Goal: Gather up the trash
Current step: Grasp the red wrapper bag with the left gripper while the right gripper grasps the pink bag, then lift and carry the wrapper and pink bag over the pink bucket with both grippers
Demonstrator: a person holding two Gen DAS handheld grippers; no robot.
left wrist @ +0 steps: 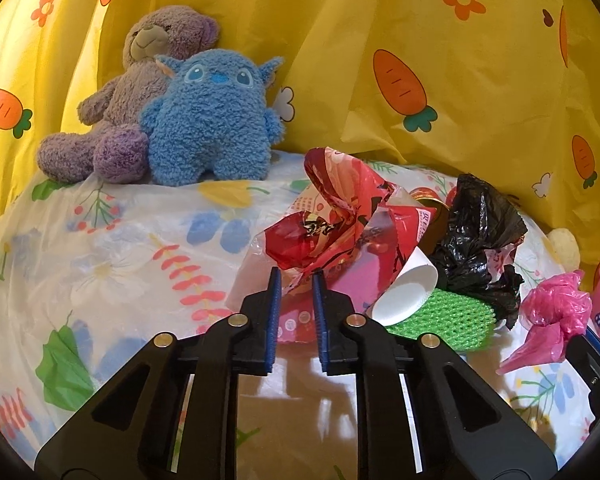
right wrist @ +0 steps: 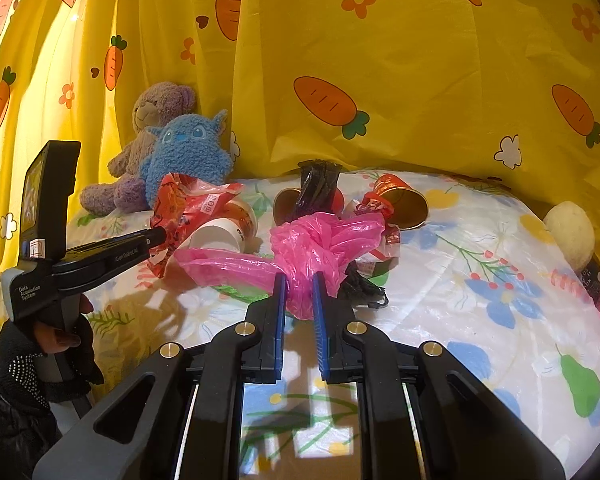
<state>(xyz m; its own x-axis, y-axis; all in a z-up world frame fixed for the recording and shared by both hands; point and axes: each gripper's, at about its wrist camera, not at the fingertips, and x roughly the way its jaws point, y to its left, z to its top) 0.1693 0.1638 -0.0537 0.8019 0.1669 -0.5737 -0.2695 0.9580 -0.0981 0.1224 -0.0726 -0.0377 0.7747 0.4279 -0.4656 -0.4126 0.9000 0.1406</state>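
Yellow carrot-print curtain (right wrist: 380, 60) behind, floral plastic sheet over the bench (right wrist: 480, 280), two plush toys (left wrist: 172, 120) parked at the back left. Trash heaped mid-bench: red printed bag (left wrist: 340, 216), white paper cup (left wrist: 404, 296) on its side, green mesh pad (left wrist: 444, 316), black bag (left wrist: 480, 232), gold-lined cups (right wrist: 404, 204) farther back.

Left tongs (left wrist: 294, 280) nearly closed, pinching the lower edge of the red printed bag, which rises ahead and slightly right of the tips. Right tongs (right wrist: 300, 284) likewise nearly closed, gripping the pink bag (right wrist: 320, 248) at its gathered middle; its long tail running off to the left, toward the left tongs.

Both bags seemingly secured, so probably lifting next. Black bag and cups lying just beyond the pink bag, dead ahead of the right tongs and nearer to them than to the left. Pink tail likely to drag across the white paper cup on the way up.
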